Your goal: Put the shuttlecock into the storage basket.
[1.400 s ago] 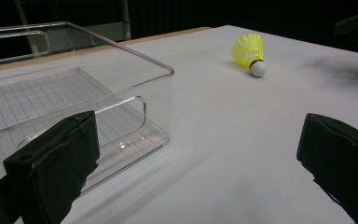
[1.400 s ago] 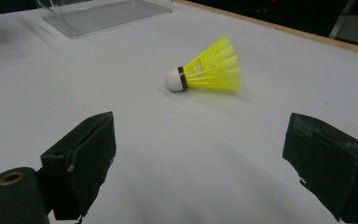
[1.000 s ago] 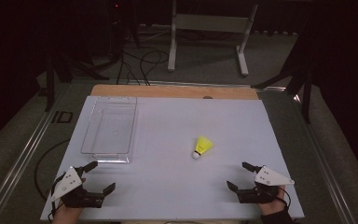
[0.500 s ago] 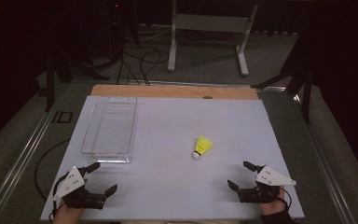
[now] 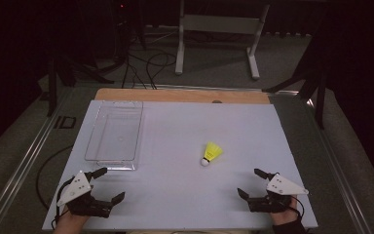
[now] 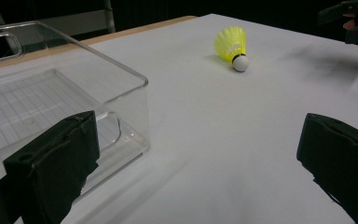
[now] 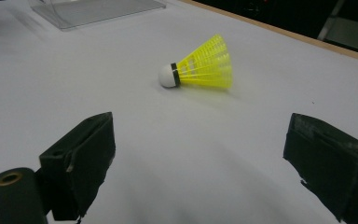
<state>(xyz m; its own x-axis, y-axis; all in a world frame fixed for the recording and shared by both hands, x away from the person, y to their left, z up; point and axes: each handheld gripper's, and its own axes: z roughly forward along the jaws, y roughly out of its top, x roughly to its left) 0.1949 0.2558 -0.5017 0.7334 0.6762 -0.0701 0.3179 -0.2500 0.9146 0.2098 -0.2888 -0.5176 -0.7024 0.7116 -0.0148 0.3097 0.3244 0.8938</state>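
Both tongs stand with jaws wide apart and empty, low over the near edge of the desk. The shuttlecock lies on its side just ahead of the right tongs and slightly toward the left tongs, white cork nearest the person, yellow skirt pointing away. The clear tray sits directly ahead of the left tongs, its near wall close beyond the jaw tips.

Judgement: the step in hand is the approach to the shuttlecock, best made with the right tongs. Close on the cork or the dark band behind it, since the skirt would likely crush. Whether the skirt rests fully on the desk is hard to tell from the blurred right gripper view, so come in low and close slowly
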